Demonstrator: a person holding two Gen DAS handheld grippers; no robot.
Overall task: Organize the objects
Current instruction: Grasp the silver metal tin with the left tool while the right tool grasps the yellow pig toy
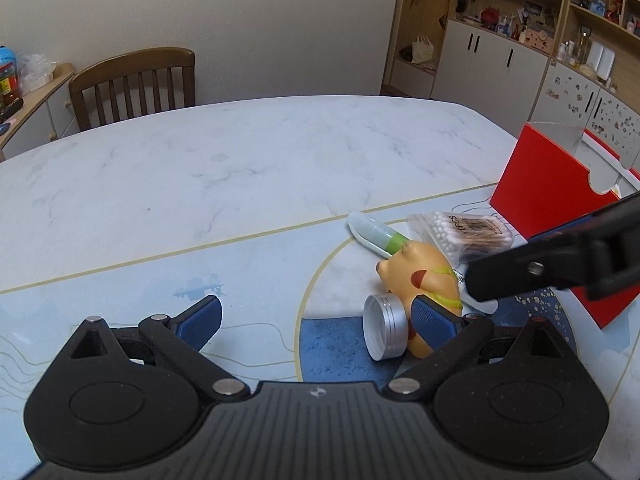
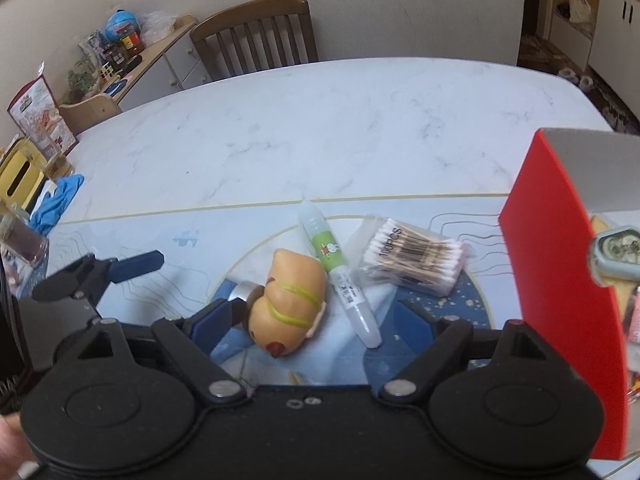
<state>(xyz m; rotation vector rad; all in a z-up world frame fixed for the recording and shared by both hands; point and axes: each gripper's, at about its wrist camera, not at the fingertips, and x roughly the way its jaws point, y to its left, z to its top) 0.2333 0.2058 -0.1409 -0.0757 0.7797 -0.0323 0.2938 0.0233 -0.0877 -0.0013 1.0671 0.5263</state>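
A yellow squeeze toy (image 2: pixel 292 296) lies on the blue mat between the wide-apart fingers of my right gripper (image 2: pixel 316 320), which is open; its left pad is close to the toy and its right pad stands well clear. Beside the toy lie a green-labelled tube (image 2: pixel 340 272) and a bag of cotton swabs (image 2: pixel 416 256). A small silver tin (image 1: pixel 386 330) rests on its side against the toy (image 1: pixel 428 280), just inside the right finger of my left gripper (image 1: pixel 320 320), which is open. A red box (image 2: pixel 560 280) stands open at the right.
The patterned mat (image 1: pixel 240 272) covers the near part of the marble table (image 1: pixel 240 152). A wooden chair (image 1: pixel 136 84) stands at the far edge. A blue cloth (image 2: pixel 58 200), a yellow box (image 2: pixel 18 180) and glasses sit at the table's left. A green tin (image 2: pixel 616 248) lies in the red box.
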